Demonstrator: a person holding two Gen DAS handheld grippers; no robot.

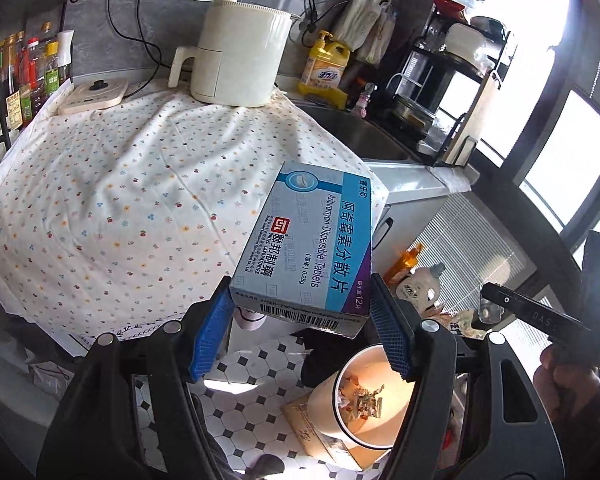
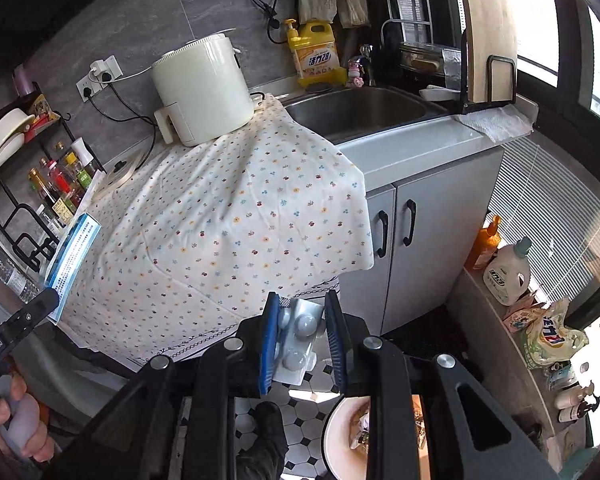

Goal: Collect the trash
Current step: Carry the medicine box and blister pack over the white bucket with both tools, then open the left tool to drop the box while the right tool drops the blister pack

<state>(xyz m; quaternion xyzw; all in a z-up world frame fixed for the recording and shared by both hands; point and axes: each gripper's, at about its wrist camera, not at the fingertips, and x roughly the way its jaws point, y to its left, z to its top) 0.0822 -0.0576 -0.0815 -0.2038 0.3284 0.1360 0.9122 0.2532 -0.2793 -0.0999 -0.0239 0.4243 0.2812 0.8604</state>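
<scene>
My left gripper [image 1: 300, 304] is shut on a blue and white medicine box [image 1: 308, 240], held by its near end above the counter's edge. The same medicine box [image 2: 74, 256] shows at the left of the right wrist view, with a hand [image 2: 20, 420] on that gripper's handle. My right gripper [image 2: 302, 316] is shut on a silver blister pack [image 2: 300, 336] of pills, pinched between the blue pads. A round trash bin [image 1: 364, 404] with crumpled wrappers inside stands on the tiled floor below both grippers; the trash bin [image 2: 348, 428] is half hidden behind the right gripper.
A floral cloth [image 1: 140, 200] covers the counter, with a cream air fryer [image 1: 240, 56] at the back and a sink [image 2: 360, 108] to the right. Grey cabinet doors [image 2: 400, 232] stand under the sink. Bottles and bags [image 2: 508, 272] crowd a low ledge at right. A cardboard piece [image 1: 320, 432] lies under the bin.
</scene>
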